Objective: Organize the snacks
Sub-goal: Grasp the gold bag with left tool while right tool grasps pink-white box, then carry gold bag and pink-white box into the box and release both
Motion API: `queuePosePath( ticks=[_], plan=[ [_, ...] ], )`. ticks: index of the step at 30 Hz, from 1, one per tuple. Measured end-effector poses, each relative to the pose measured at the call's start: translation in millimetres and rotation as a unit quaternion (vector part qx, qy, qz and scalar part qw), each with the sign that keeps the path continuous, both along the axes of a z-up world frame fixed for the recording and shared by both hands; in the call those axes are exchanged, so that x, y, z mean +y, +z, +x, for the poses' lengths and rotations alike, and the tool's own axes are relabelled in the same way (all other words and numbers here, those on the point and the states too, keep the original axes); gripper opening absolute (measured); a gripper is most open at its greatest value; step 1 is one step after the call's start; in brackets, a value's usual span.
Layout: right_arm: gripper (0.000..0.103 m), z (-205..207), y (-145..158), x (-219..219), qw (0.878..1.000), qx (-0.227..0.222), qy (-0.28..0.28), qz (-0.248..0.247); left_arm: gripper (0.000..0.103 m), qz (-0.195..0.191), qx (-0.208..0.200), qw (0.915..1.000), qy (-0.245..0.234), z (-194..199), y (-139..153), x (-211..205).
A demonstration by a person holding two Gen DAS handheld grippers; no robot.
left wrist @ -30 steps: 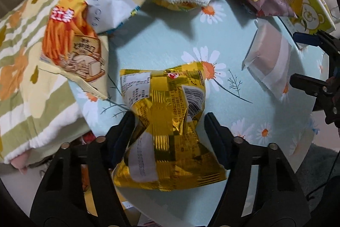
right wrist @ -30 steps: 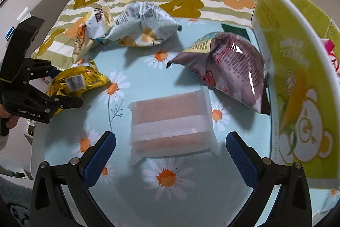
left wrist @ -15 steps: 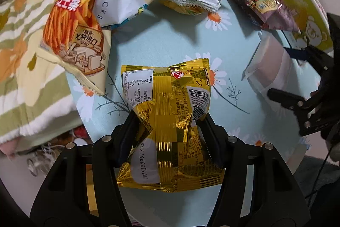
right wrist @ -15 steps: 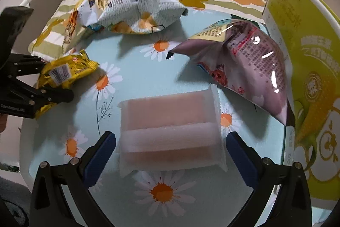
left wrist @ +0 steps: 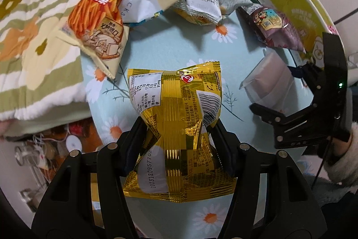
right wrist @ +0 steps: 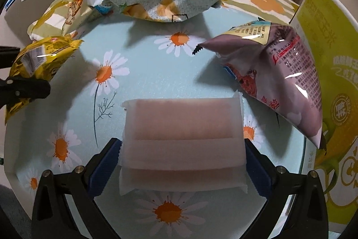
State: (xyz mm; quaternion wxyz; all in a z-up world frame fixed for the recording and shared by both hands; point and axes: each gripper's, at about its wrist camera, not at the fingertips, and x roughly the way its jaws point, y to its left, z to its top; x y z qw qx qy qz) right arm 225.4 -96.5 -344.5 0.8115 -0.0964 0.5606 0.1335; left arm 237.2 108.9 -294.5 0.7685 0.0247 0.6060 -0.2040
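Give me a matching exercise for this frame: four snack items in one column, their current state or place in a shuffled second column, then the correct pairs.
Items
1. gold foil bag
2. frosted pink packet
3. purple bag
4. fries-picture bag

States
A. leaning against the yellow-green box
B. pinched at its waist by the shut left claw
C. lying partly on the striped floral towel
D. between the open right claw's blue pads, not visibly squeezed

Pairs: 1-B, 2-D, 3-A, 4-C
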Motion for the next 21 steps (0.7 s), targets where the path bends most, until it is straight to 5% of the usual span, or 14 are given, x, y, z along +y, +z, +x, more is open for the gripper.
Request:
queuePosePath(
  ticks=[5, 8, 13, 21],
  plan=[
    [0.079, -5, 6, 0, 1.000, -0.012, 0.004, 0.004, 0.056, -0.003, -0.012, 0.9997, 0.019, -7, 11, 0],
    [0.073, -8, 10, 3, 1.000, -0.017, 0.002, 0.006, 0.056, -0.008, -0.020, 0.9992, 0.034, -10, 18, 1],
    [0.072, -14, 24, -1, 0.999, -0.019, -0.007, 0.035, 0.056, -0.007, -0.037, 0.9982, 0.047, -15, 35, 2],
    [0.072, -35, 102, -19, 0.993, -0.065, -0.043, 0.086, 0.056, -0.010, -0.086, 0.9948, 0.054, -14, 90, -2]
  ],
)
